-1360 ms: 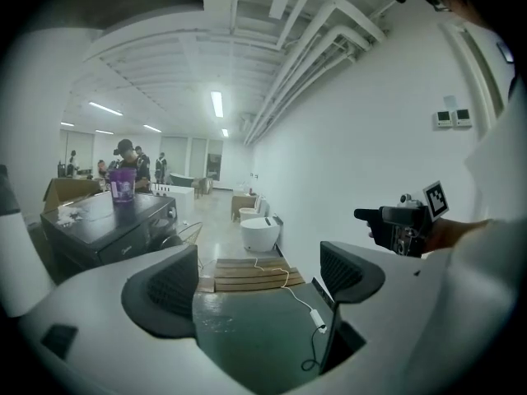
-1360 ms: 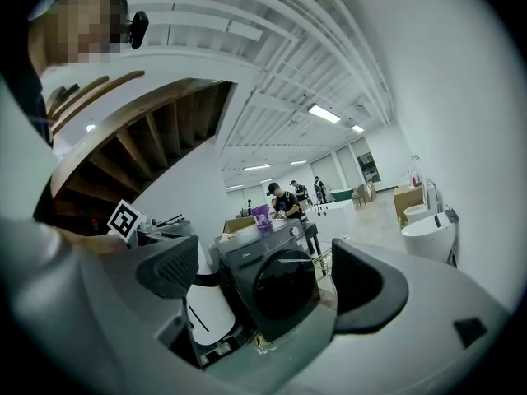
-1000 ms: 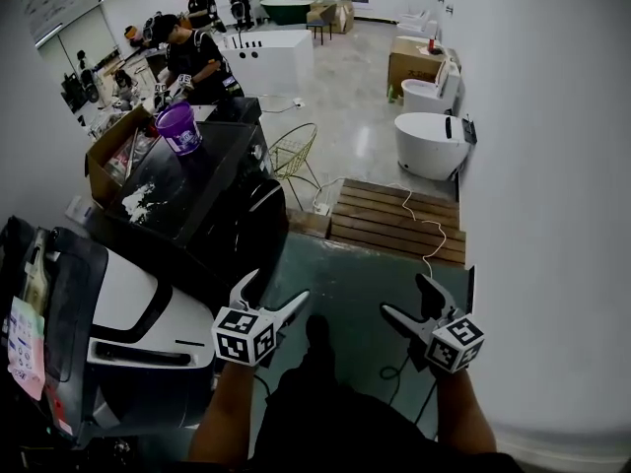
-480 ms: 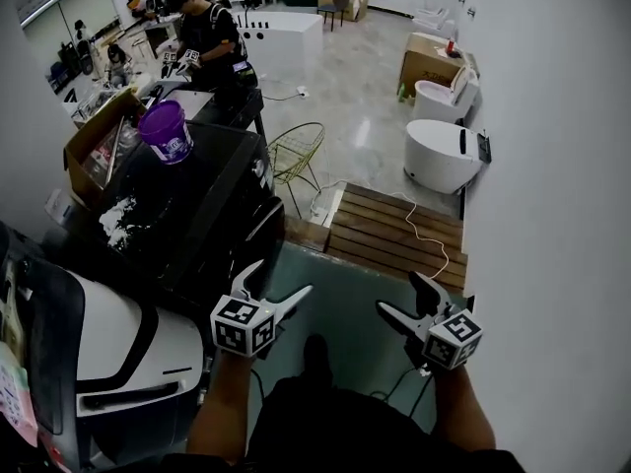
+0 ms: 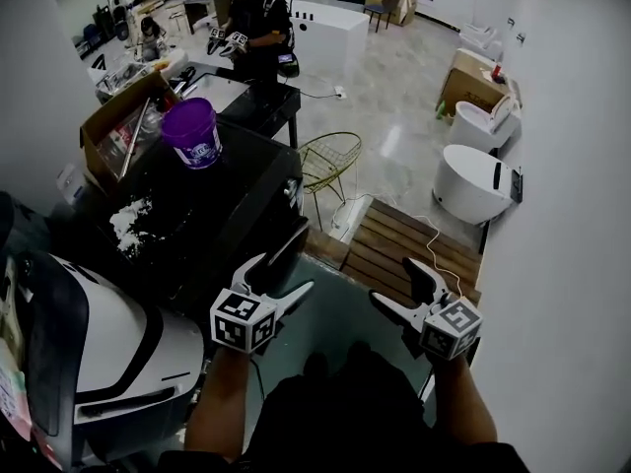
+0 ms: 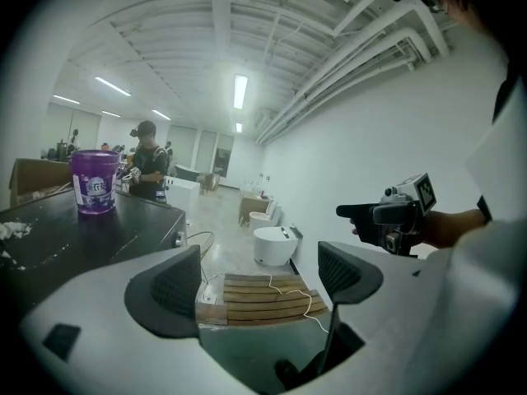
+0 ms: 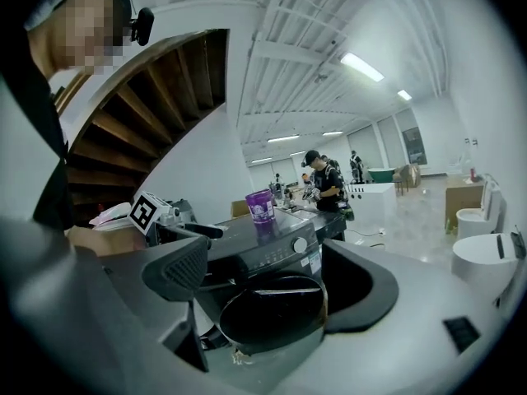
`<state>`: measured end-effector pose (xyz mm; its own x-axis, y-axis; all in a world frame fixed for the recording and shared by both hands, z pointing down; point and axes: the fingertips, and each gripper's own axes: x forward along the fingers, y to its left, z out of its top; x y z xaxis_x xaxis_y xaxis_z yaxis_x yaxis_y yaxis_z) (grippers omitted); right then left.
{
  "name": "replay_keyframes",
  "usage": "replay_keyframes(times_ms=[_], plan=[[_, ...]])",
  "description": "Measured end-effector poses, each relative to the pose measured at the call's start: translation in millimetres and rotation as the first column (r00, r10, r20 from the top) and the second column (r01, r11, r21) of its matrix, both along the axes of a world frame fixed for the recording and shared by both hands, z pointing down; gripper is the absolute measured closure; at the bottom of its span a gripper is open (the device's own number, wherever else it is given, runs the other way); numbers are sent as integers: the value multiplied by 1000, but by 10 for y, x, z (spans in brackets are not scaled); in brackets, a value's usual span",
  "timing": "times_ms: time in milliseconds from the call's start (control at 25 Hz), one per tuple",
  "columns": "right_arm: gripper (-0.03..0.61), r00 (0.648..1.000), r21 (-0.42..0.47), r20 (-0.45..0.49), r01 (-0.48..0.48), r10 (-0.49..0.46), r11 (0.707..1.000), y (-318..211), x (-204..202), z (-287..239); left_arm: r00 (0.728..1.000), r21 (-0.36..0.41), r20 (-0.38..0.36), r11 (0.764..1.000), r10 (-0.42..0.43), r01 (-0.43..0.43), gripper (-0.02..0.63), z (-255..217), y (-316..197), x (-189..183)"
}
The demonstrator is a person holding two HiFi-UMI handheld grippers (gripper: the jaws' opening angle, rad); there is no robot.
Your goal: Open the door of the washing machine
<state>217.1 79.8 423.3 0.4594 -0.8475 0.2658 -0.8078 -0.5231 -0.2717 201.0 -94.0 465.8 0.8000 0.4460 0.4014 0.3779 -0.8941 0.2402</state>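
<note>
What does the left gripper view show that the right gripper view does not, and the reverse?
Only the left gripper view shows the wooden platform with a white cable across it and, from outside, the right gripper, open and empty, its jaws having just closed slightly. Only the right gripper view shows the washing machine's round door, the left gripper from outside and the stairs' underside. Both show the purple bucket on the black machine top and a person in a cap behind it.
</note>
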Motion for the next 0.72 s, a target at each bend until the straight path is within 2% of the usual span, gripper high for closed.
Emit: replay_keyframes(times_ms=[160,320,440,560,640,720], plan=[[137,992,6,35,118,-119,993,-299,424,206,998,-16,17,998,-65,65,151,160,-118,275],[141,962,14,56,267,-268,964,-527,924,269,982,11,36,983,-185,184,158,198,-213,573],[143,903,4,57,426,-425,905,-731,1309,313,945,23,34,945,-327,326,166,186,-281,874],[146,818,-35,41,575,-574,817,-865,1579,248,904,-6,14,904,-428,428,178,45,-220,1138],[149,761,-55,38,648,-647,760,-943,1711,231,879,5,5,879,-477,477,187,7,-197,1226],[152,724,-50,54,690,-688,722,-1017,1802,259,846,7,7,846,-534,534,193,14,-218,1230]])
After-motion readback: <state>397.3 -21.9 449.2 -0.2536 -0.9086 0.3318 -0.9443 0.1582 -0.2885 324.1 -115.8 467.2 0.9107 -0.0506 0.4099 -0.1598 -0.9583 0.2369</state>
